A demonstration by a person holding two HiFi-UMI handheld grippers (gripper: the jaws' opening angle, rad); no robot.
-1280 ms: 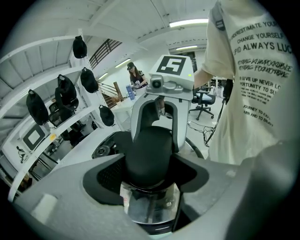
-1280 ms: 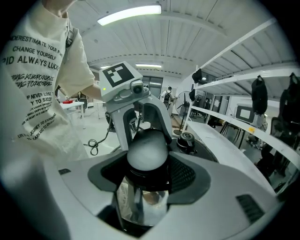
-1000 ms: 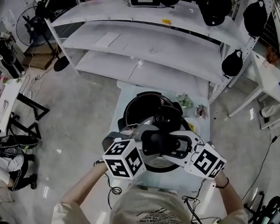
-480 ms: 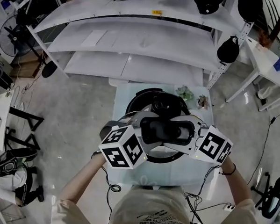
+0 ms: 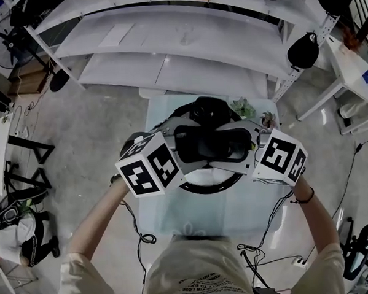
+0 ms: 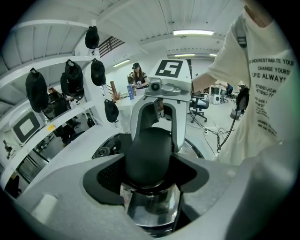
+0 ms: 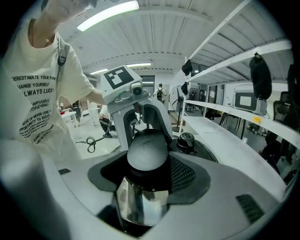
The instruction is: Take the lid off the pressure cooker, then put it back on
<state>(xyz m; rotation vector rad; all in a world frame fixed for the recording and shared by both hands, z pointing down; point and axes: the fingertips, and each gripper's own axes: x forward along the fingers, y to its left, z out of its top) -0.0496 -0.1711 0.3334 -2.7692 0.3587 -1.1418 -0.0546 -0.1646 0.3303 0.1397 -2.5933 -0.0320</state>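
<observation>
Both claws clamping the lid handle [image 5: 208, 145] on a small pale tabletop [image 5: 237, 214], grey floor [image 5: 91, 130] all round.
Left claw [image 6: 150, 164] and right claw [image 7: 147, 161] are gripping opposite ends of the black handle. The lid [image 5: 210, 111] is sitting over the pressure cooker [image 5: 204, 186]; lifted or seated, cannot tell. White shelf rack [image 5: 186, 69] is standing just past the far edge, cables [image 5: 142, 237] are trailing by the near edge, and floor is lying open left and right.

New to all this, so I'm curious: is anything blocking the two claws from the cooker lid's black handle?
Nothing visible does. The left gripper and the right gripper are each clamped on the black oblong lid handle, one from either end, with nothing between pads and handle.
</observation>
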